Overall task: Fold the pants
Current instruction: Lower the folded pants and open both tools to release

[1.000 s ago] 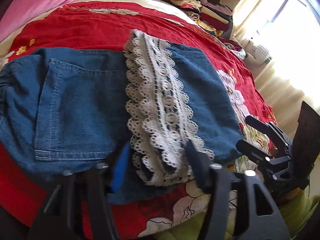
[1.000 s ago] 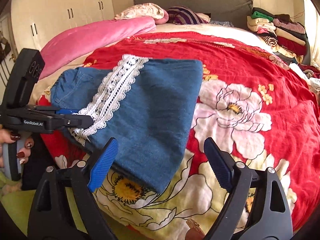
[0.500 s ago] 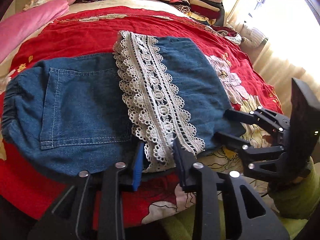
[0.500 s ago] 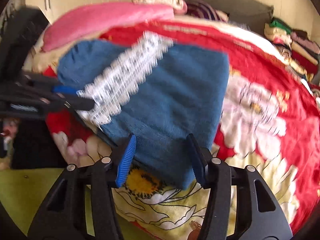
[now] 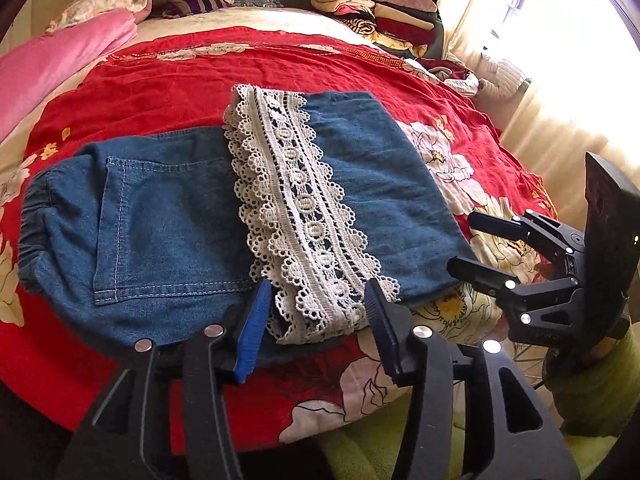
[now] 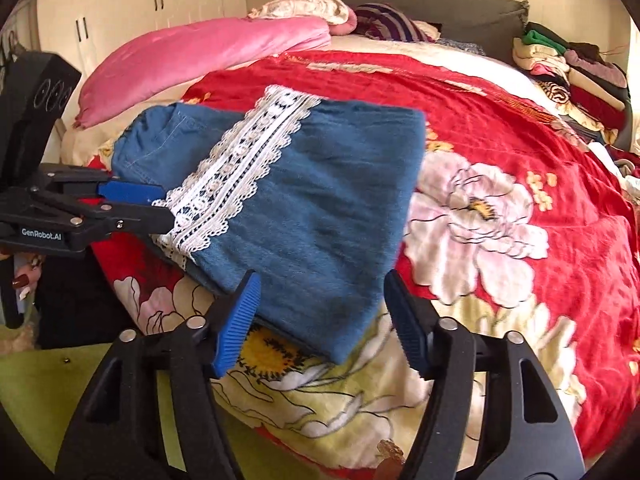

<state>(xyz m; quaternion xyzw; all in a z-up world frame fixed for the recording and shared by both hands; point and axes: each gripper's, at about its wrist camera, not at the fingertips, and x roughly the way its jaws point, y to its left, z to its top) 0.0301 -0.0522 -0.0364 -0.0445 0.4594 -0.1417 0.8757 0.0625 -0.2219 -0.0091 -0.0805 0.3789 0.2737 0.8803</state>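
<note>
Blue denim pants [image 5: 168,216] with a white lace hem band [image 5: 300,216] lie folded once on the red floral bedspread [image 5: 168,84], the leg end laid over the seat. My left gripper [image 5: 316,312] is open, its fingers on either side of the lace band's near end. My right gripper [image 6: 320,316] is open around the near corner of the folded denim [image 6: 320,216]. It also shows in the left wrist view [image 5: 464,244], and the left gripper shows in the right wrist view [image 6: 132,200] at the lace [image 6: 240,160].
A pink quilt [image 6: 208,56] lies at the bed's far left. Stacks of folded clothes [image 5: 380,12] sit at the headboard's right. A bright curtained window [image 5: 560,40] is to the right. White wardrobes [image 6: 120,8] stand behind. Green fabric [image 6: 40,380] lies below the bed edge.
Both grippers narrowed their jaws at the pants' near edge half a second ago, then opened wider again and drew back slightly. The pants stay flat.
</note>
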